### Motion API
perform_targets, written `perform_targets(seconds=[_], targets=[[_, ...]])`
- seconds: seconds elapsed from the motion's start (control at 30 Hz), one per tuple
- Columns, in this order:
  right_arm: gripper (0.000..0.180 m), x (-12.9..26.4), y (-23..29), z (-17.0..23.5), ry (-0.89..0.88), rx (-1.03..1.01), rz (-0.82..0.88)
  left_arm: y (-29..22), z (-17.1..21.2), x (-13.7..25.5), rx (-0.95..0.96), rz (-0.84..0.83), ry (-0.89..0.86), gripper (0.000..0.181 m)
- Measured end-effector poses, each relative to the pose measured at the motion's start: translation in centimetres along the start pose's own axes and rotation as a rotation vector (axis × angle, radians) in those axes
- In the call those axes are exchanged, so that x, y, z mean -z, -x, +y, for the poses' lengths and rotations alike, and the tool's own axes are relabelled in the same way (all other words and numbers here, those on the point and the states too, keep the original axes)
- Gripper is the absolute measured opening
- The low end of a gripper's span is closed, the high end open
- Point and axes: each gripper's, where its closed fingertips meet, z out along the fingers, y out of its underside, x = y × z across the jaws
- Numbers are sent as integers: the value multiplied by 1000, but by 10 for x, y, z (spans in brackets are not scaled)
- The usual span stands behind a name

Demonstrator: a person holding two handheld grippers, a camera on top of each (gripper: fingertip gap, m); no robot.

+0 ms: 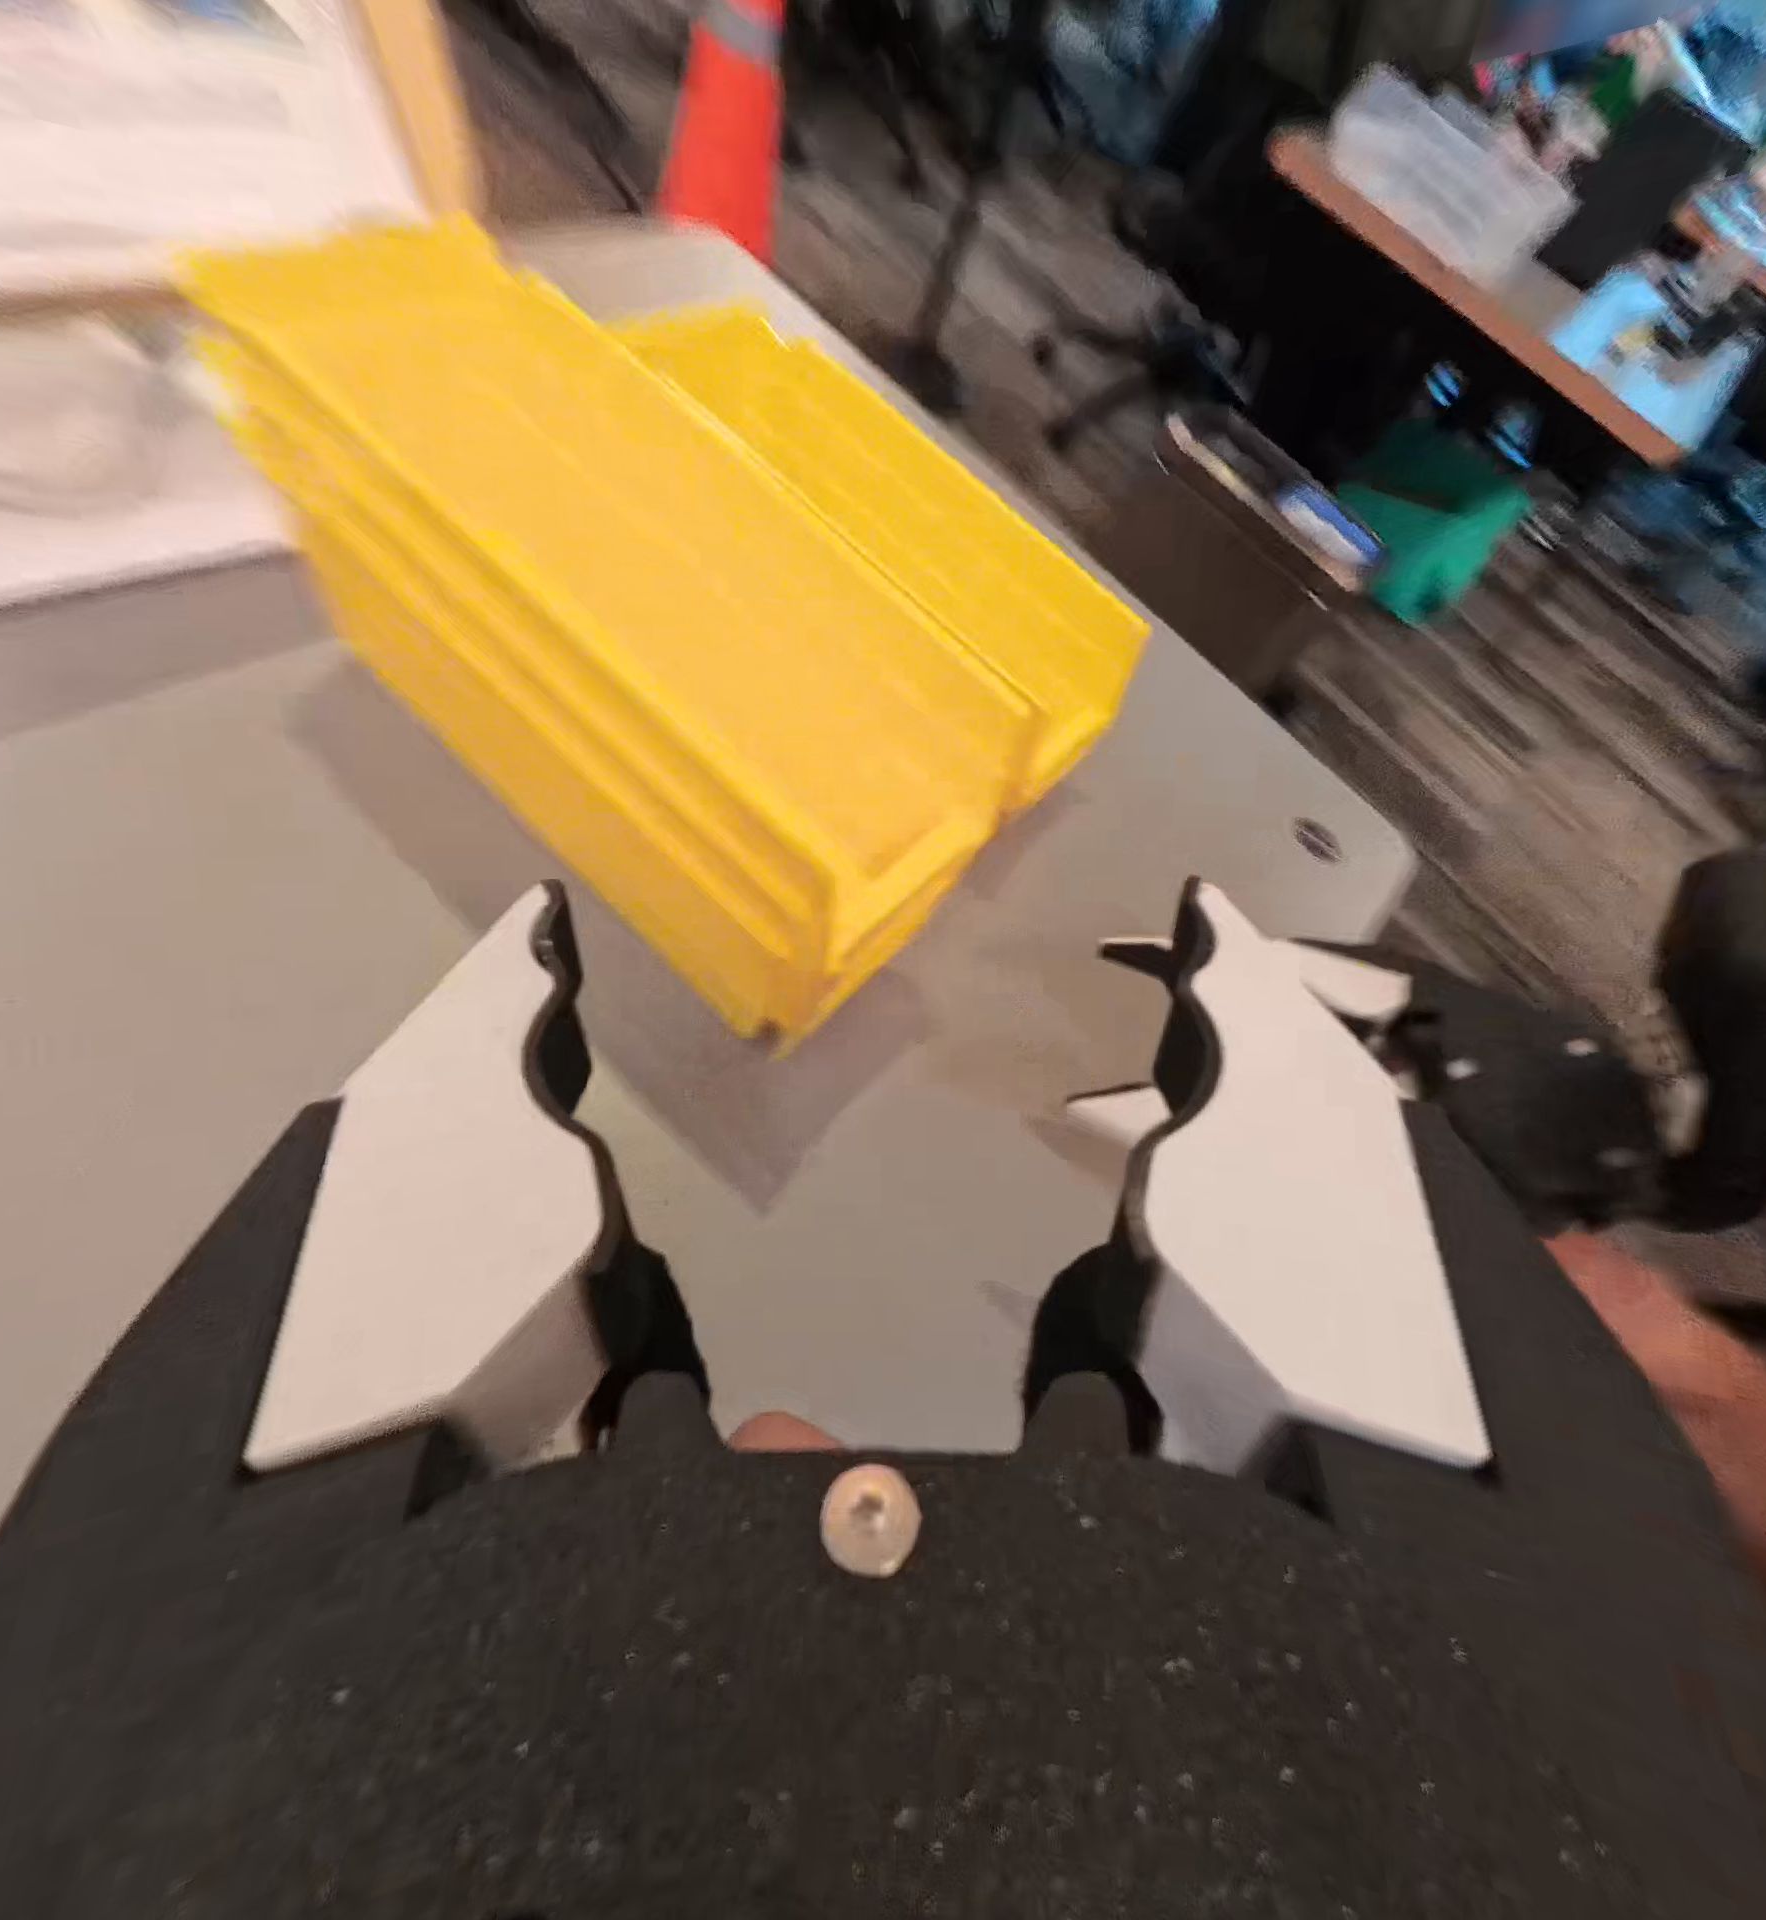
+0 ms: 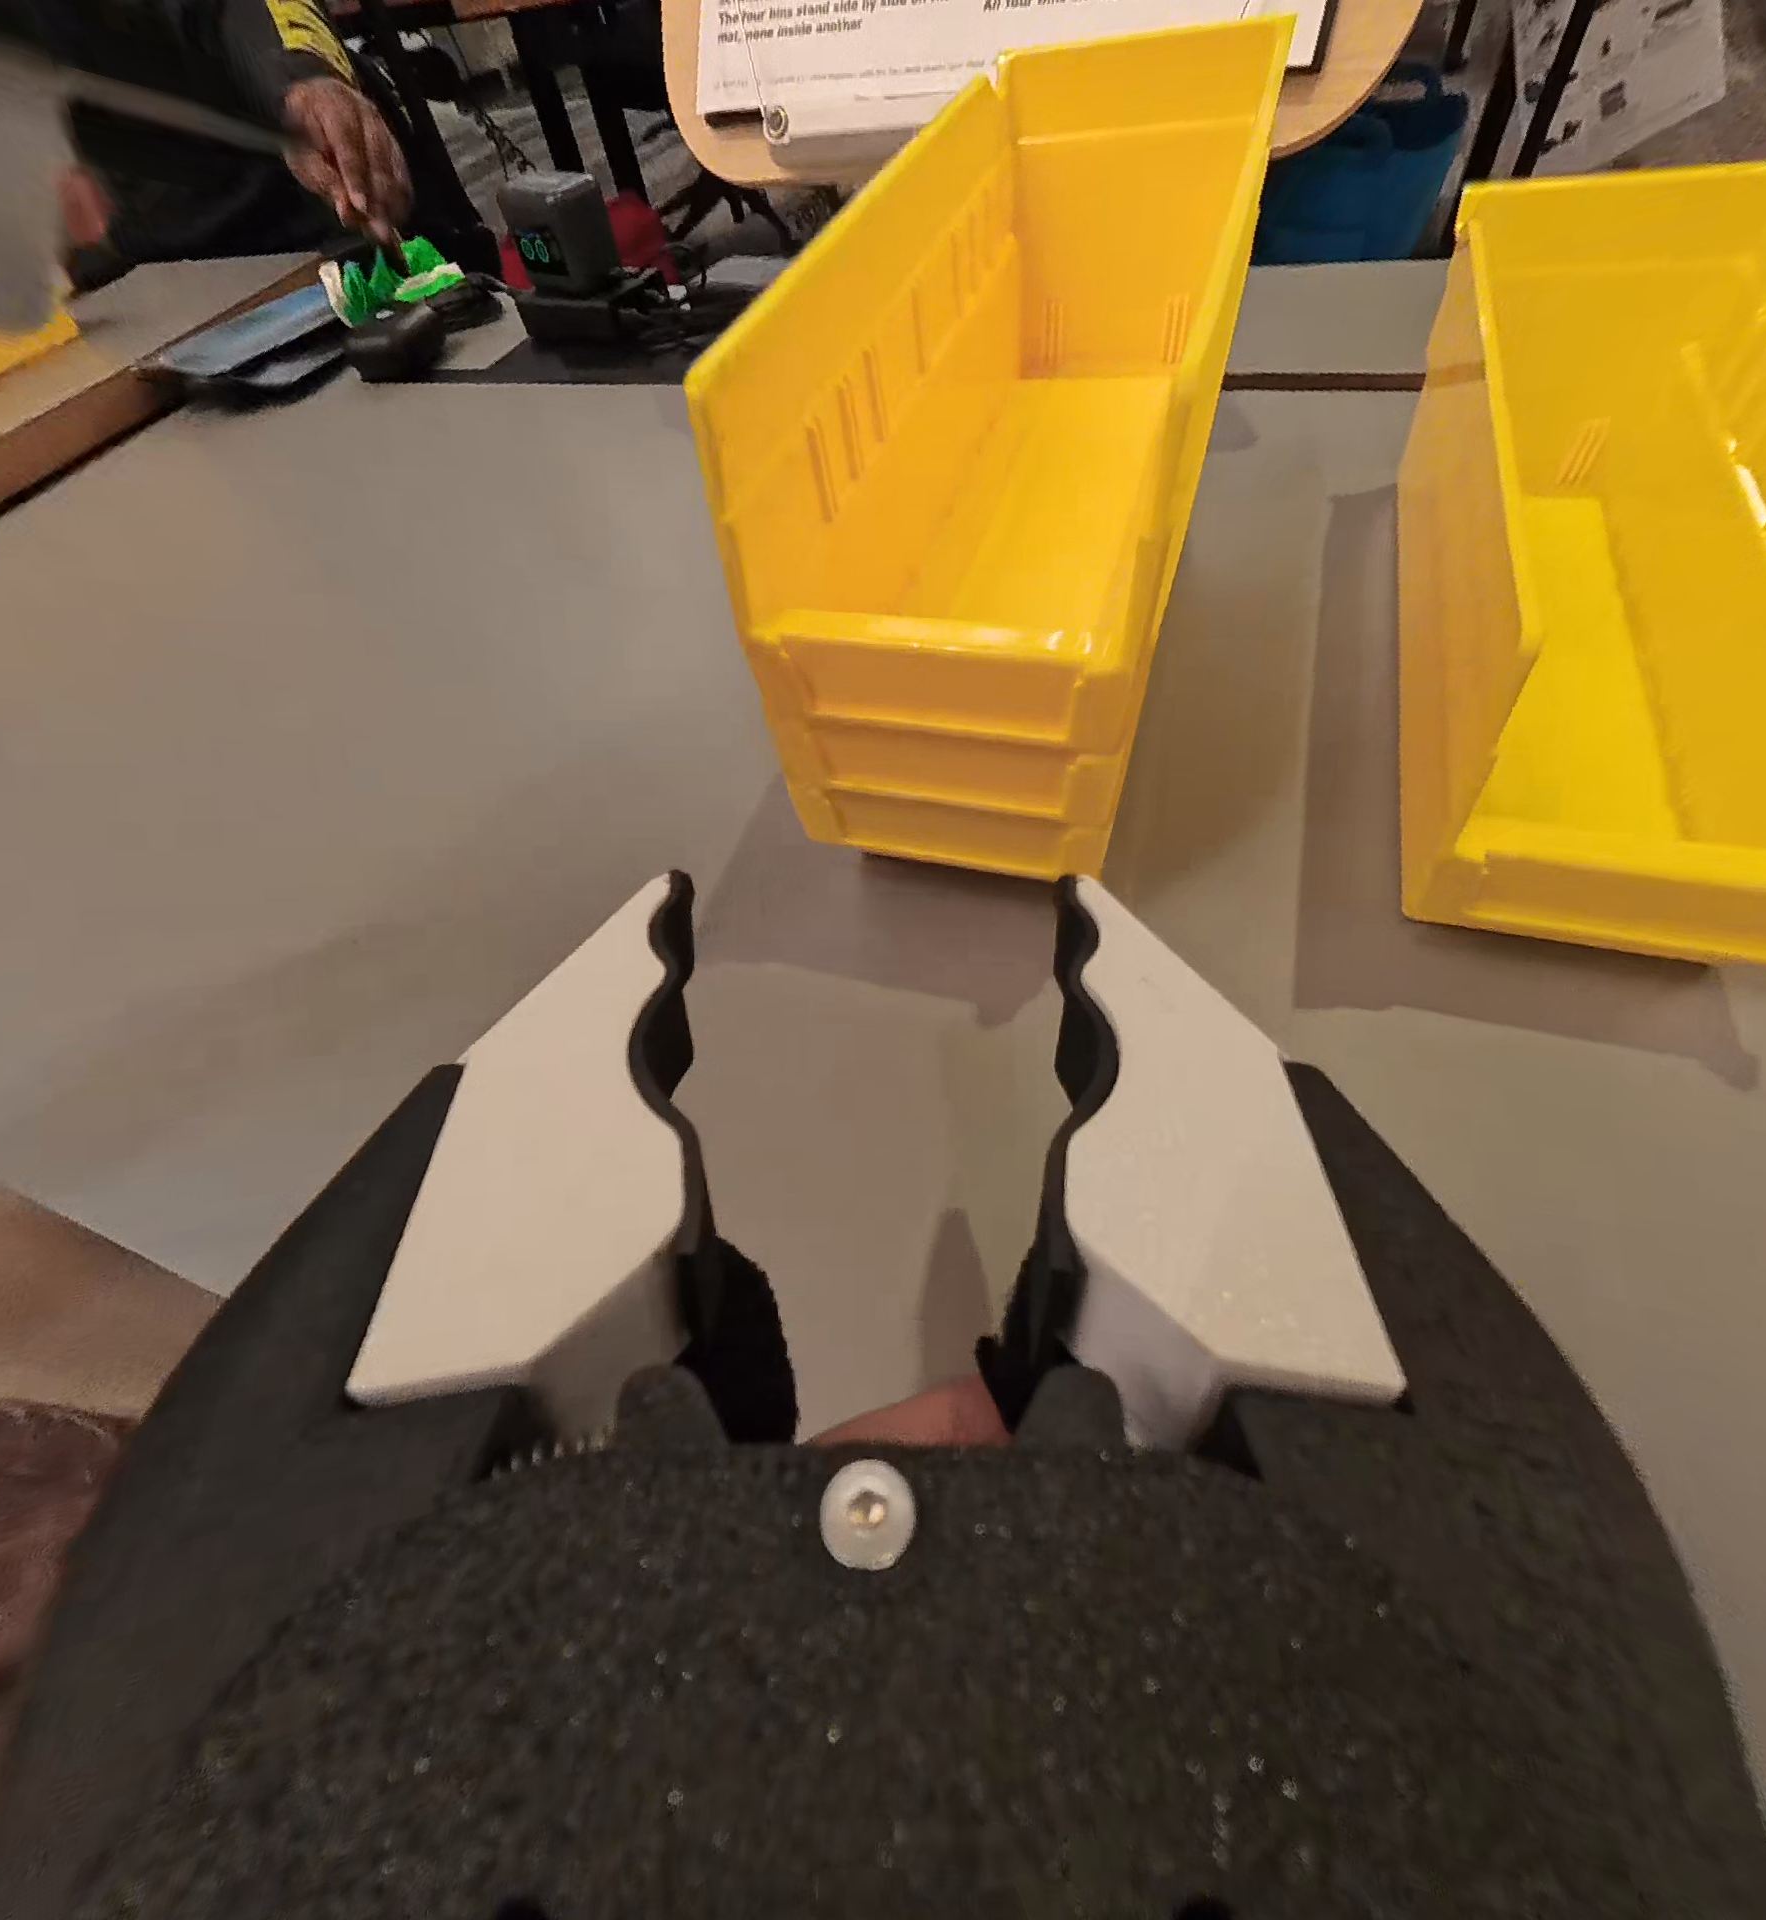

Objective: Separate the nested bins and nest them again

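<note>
Grey tabletop (image 2: 339, 727) carries a nested stack of yellow bins (image 2: 962, 520), another bin (image 2: 1627, 623) beside it, as both the left gripper (image 1: 874, 935) and right gripper (image 2: 874, 904) hover spread and empty; rigid, light plastic, likely best pinched at the front lip.

Black tongs (image 2: 874, 883), white wavy fingers (image 2: 546, 1174)

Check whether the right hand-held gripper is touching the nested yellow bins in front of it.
Apart. The right wrist view shows bare grey table between the open right hand-held gripper and the front of the nested yellow bins; nothing sits between its fingers.
</note>
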Motion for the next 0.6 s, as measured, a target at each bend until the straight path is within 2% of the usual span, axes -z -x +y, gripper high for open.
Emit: perform_targets(seconds=[0.07,0.17,0.33,0.47,0.6], targets=[[70,1,-1,5,20,-12,-3,-3,-4,-40,83,29,219,123],[70,4,6,4,14,-82,-61,41,-13,-84,175,-206,476,124],[70,1,14,14,83,-120,-143,90,-46,-126,225,-513,601,133],[70,3,5,13,84,-145,-145,86,-61,-158,294,-532,617,140],[70,6,1,13,86,-219,-181,90,-55,-173,260,-601,684,143]])
